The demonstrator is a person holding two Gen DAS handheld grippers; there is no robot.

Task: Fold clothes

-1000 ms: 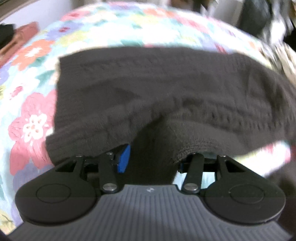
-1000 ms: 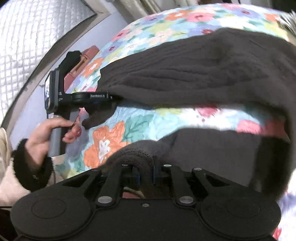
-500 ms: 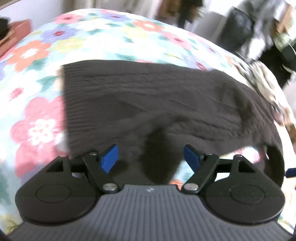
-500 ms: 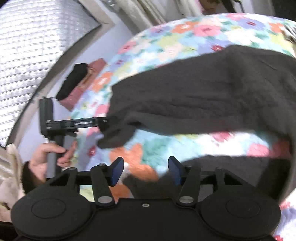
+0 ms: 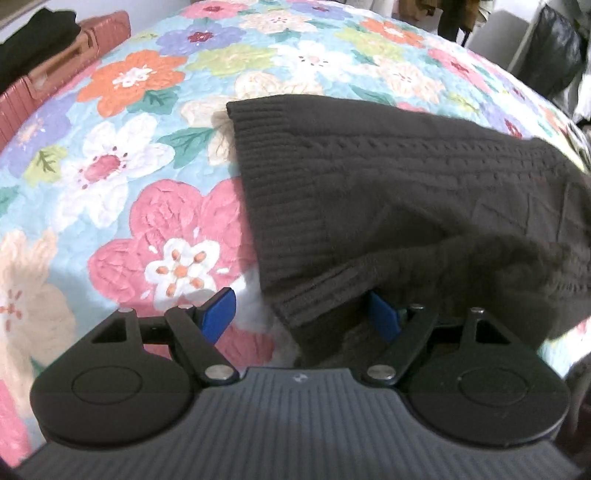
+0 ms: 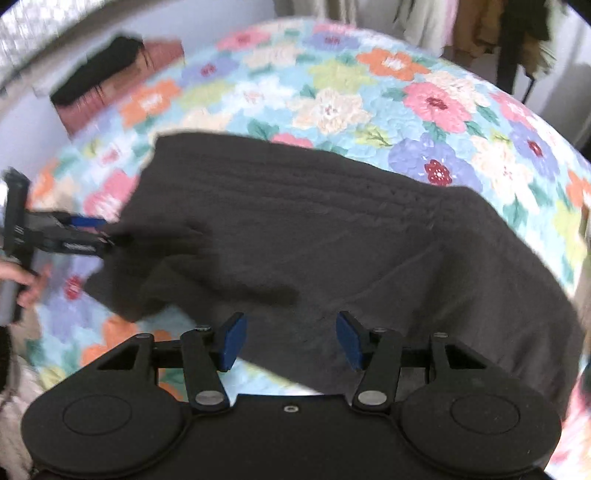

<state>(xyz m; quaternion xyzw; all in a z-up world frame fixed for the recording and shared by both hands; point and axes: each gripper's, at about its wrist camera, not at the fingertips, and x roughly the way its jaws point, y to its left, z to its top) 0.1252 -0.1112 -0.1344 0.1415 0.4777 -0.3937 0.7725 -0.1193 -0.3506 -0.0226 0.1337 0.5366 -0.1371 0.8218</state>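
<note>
A dark brown cable-knit sweater (image 5: 388,192) lies spread on the floral bedspread (image 5: 147,166), with a sleeve folded over its body. My left gripper (image 5: 301,317) is open at the sweater's near ribbed edge; the knit lies over its right blue pad (image 5: 384,319), and nothing is pinched. In the right wrist view the sweater (image 6: 332,236) fills the middle. My right gripper (image 6: 291,341) is open just above its near edge, holding nothing. The left gripper (image 6: 110,234) shows at the sweater's left edge, held by a hand (image 6: 22,284).
A reddish-brown case (image 5: 55,62) with a black garment on top sits at the bed's far left, also seen as the case (image 6: 155,55). Hanging clothes (image 6: 480,29) and a black bag (image 5: 554,48) stand beyond the bed. Bare bedspread (image 6: 369,92) stretches behind the sweater.
Both grippers were shut on the sweater a second ago and have opened and let it go. The lifted part has dropped flat onto the bed, and both grippers have drawn back.
</note>
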